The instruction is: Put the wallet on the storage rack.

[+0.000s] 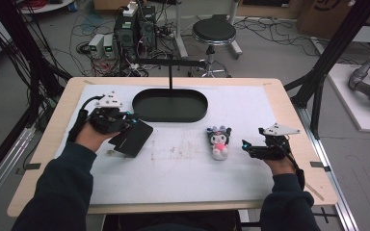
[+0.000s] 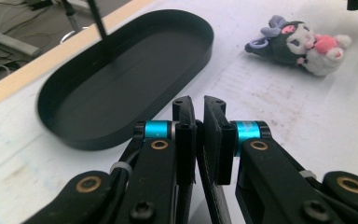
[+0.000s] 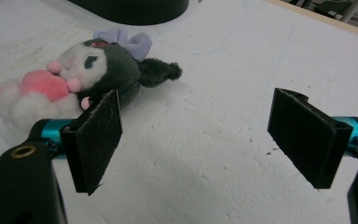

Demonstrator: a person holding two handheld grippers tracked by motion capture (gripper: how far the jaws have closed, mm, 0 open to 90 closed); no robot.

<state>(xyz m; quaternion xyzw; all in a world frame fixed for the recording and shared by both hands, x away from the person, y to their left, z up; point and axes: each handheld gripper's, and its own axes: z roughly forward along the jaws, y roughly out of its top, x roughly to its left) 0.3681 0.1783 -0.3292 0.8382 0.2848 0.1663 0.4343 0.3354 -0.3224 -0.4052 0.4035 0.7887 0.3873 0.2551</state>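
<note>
Clamped in the left gripper [image 2: 199,140], a thin black lid [image 1: 134,138] is being carried at left-centre toward the tray [image 1: 169,105], seemingly for covering; the right gripper [image 3: 200,140] is being held apart.

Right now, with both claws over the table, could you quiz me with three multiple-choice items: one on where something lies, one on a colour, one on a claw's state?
1. Where does the plush doll lie?
A. inside the tray
B. on the white mat, near the right claw
C. on the stool

2. What colour is the oval tray?
A. black
B. red
C. white

3. How is the left claw?
A. wide open, nothing in it
B. shut on the doll
C. shut on a flat black card

Answers:
1 B: the doll rests on the white mat just left of the right claw, whose jaws stand open.
2 A: rim and floor are black.
3 C: its jaws pinch the flat black card.
</note>
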